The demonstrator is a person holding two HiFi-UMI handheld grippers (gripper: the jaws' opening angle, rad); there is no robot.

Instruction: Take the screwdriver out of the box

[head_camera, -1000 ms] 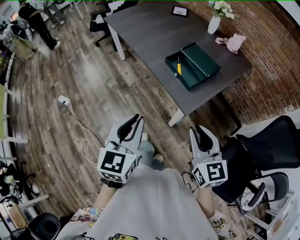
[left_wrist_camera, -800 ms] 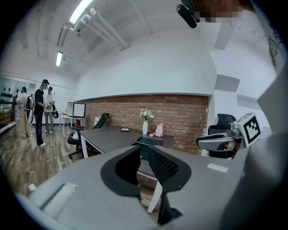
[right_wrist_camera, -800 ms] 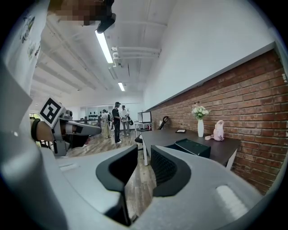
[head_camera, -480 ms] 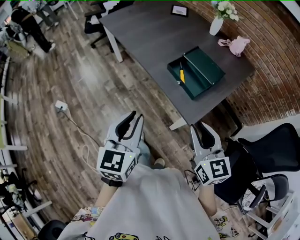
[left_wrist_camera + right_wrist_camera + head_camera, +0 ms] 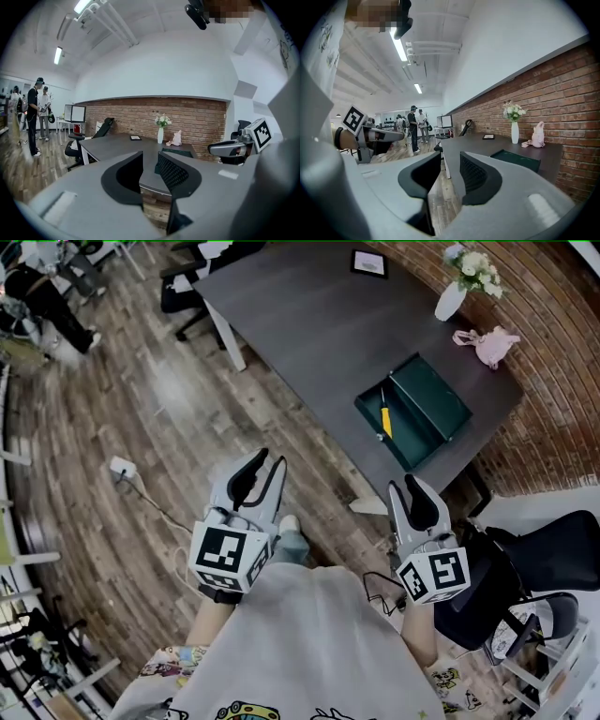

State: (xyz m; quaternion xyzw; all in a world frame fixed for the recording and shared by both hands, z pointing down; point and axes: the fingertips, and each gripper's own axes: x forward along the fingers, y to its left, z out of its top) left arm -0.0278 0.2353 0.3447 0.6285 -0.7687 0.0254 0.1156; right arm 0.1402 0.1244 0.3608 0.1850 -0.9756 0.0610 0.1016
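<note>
An open dark green box [image 5: 419, 412] lies near the right end of the dark grey table [image 5: 309, 324]. Inside it a yellow-handled screwdriver [image 5: 385, 419] rests by the left wall. My left gripper [image 5: 260, 468] hangs over the wooden floor, well short of the table. Its jaws are opening with nothing between them. My right gripper [image 5: 412, 487] is just off the table's near corner, below the box, and its jaws are also opening on nothing. The box [image 5: 518, 160] shows ahead of it in the right gripper view. Past the left gripper [image 5: 150, 158], in its own view, stands the box [image 5: 177, 152].
A white vase of flowers [image 5: 452, 300], a pink soft object [image 5: 493, 344] and a small framed tablet [image 5: 369, 262] sit on the table. Black office chairs [image 5: 539, 554] stand at the right. A power strip with cable [image 5: 122, 467] lies on the floor. People [image 5: 42, 296] stand far left.
Both grippers have come closer to the table, and the box now lies nearer to the right gripper. Both pairs of jaws stand wider apart than before.
</note>
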